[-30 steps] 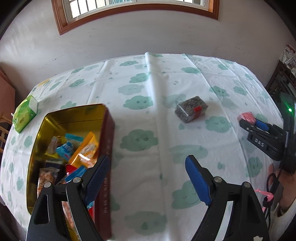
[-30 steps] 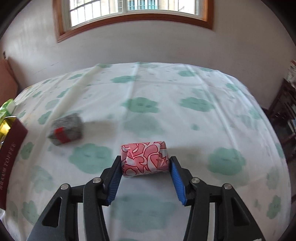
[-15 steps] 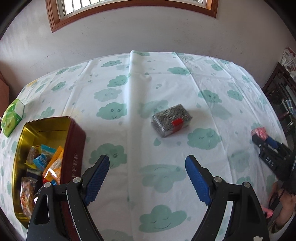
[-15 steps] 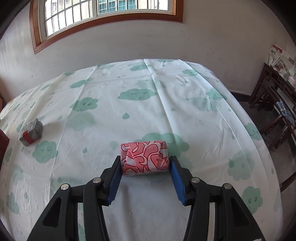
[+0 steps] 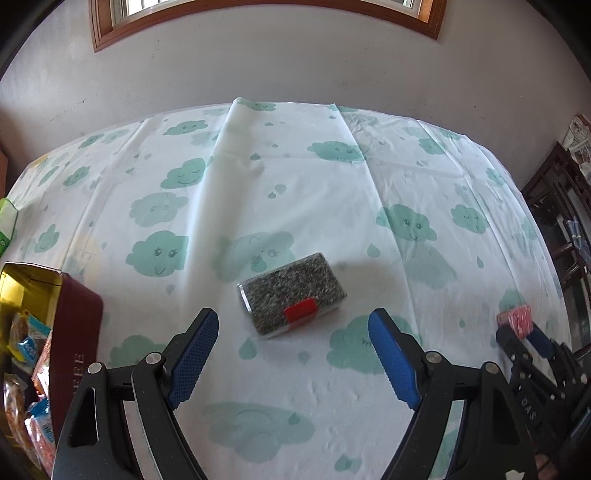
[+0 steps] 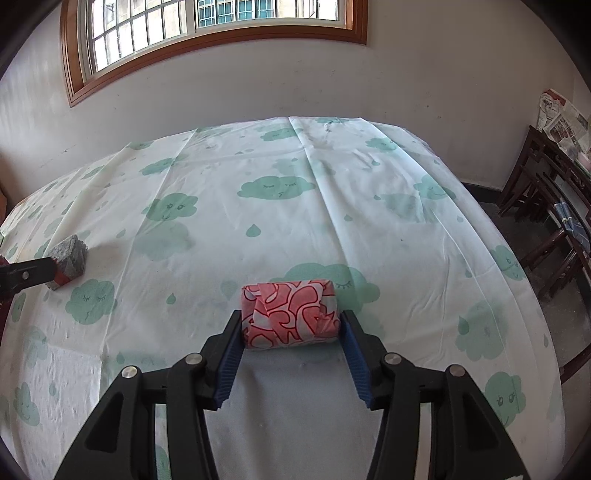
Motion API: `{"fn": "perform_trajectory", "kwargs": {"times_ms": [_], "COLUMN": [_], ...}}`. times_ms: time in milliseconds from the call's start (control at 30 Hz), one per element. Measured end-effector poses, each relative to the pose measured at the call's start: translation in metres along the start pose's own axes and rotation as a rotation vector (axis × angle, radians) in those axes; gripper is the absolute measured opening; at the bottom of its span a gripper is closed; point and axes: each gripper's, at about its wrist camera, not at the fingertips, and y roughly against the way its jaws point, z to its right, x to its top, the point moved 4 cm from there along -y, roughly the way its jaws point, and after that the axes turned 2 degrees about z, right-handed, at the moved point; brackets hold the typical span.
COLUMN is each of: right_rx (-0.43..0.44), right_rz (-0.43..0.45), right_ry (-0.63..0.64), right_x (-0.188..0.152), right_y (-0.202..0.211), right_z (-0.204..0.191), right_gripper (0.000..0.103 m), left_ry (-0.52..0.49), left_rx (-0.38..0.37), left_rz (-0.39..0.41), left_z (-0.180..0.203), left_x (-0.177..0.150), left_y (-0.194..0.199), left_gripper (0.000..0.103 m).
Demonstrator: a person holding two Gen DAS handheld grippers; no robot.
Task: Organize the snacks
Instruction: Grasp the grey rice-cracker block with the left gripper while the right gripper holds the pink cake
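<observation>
Left tool [image 5: 292, 317]: fingers spread wide, nothing between the pads, held over the table [image 5: 258, 184], which is covered with a white cloth printed with green clouds. Grey speckled packet [image 5: 291, 295] with a red tag lies flat on the cloth just beyond the left tool's fingertips and roughly centred between them; it is not touched. In the right wrist view the same packet [image 6: 68, 258] sits at the far left, with one black finger of the left tool crossing in front of its near corner. Dark red tin [image 5: 77, 325] with a gold inner wall stands at the left edge of the left wrist view, open, with assorted wrapped snacks [image 5: 26, 347] inside; it is well apart from the grey packet. A green pack [image 5: 7, 225] shows at the far left edge, beyond the tin. Right tool [image 6: 291, 317]: its jaws have just been opening, with the pink patterned packet [image 6: 290, 314] between the blue pads. The packet rests on the cloth, lying crosswise between the fingertips; a thin gap shows at the right pad, and the left pad sits at the packet's end, contact there not resolvable. The grip reads as slackened, not pinching. From the left wrist view, the right tool and its pink packet [image 5: 515, 321] are at the right edge of the table, well apart from the grey packet. Dark wooden chairs [image 6: 546, 206] stand off the table's right side; window [image 6: 207, 33] in the wall behind.
</observation>
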Motion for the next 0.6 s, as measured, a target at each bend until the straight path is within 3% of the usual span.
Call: {"fn": "perform_trajectory", "kwargs": {"times_ms": [167,267,367,600], "right_rx": [0.001,0.000,-0.001,-0.001], "right_rz": [0.000,0.000,0.000,0.000], "right_ry": [-0.001,-0.001,0.000,0.001], "right_x": [0.000,0.000,0.000,0.000], "right_y": [0.000,0.000,0.000,0.000], "right_z": [0.000,0.000,0.000,-0.001], "right_gripper": [0.053,0.054,0.054,0.054], "left_ry": [0.017,0.040,0.061,0.043], "left_rx": [0.012,0.019,-0.013,-0.012], "left_rz": [-0.026,-0.046,-0.074,-0.059], "left_z": [0.003,-0.003,-0.009,-0.018], "left_x": [0.007,0.008,0.005,-0.001], "left_y": [-0.017,-0.025,-0.029,-0.024], "left_gripper": [0.079,0.068,0.062,0.060]}}
